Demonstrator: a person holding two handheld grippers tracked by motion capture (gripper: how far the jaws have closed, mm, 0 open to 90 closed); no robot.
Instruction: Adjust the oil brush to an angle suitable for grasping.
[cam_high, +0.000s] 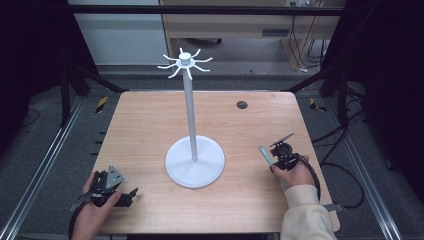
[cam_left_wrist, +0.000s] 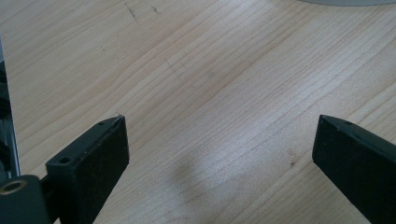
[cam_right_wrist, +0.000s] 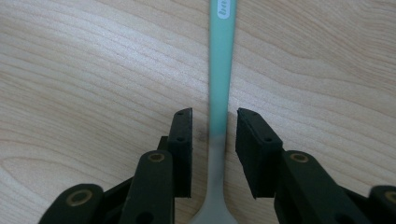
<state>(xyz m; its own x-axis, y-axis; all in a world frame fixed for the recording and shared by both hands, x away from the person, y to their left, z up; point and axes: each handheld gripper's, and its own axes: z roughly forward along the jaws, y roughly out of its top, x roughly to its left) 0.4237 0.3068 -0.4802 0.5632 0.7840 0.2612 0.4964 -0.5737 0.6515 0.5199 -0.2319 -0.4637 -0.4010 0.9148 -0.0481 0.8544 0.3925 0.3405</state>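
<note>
A slim utensil with a teal handle (cam_right_wrist: 221, 70) lies flat on the wooden table (cam_high: 145, 125), and it also shows at the right of the high view as the teal handle (cam_high: 265, 154). My right gripper (cam_right_wrist: 215, 114) straddles it, one jaw on each side with a narrow gap to the handle, so the pads do not press on it. A hand holds that right gripper (cam_high: 281, 151) near the table's right edge. My left gripper (cam_left_wrist: 219, 121) is open wide over bare wood, with nothing between its fingers. That left gripper (cam_high: 127, 194) rests at the front left corner.
A white stand rises from a round base (cam_high: 195, 162) in the table's middle, with a tall pole (cam_high: 189, 107) and a ring of hooks (cam_high: 185, 61) on top. A dark round grommet (cam_high: 242, 104) sits at the back right. Black frame posts flank the table.
</note>
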